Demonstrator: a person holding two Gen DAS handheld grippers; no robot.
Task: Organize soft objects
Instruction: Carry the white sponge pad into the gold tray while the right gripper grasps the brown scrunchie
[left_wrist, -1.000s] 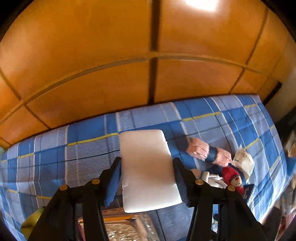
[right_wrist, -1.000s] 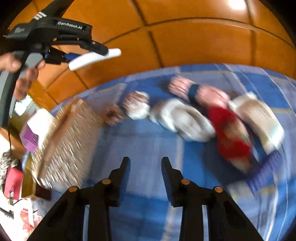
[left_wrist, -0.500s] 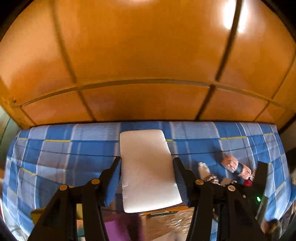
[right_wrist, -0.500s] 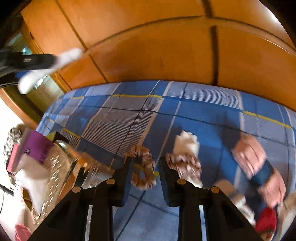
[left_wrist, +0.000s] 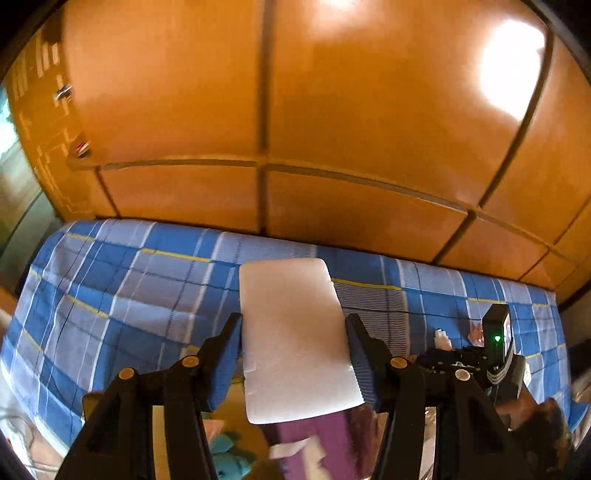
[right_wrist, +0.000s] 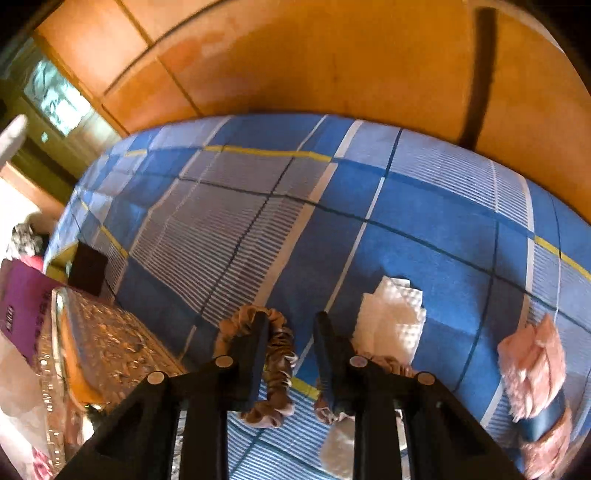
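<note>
While the left gripper (left_wrist: 293, 363) clamps a white foam pad (left_wrist: 295, 339), the right gripper (right_wrist: 290, 354) is closing around a brown scrunchie (right_wrist: 275, 369); next, lift it.

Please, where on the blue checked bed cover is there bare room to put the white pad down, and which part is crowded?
Bare: the far half of the bed cover, up to the wooden panels. Crowded: the near strip, with the brown scrunchie, white folded cloth, pink fluffy item and glittery box.
</note>
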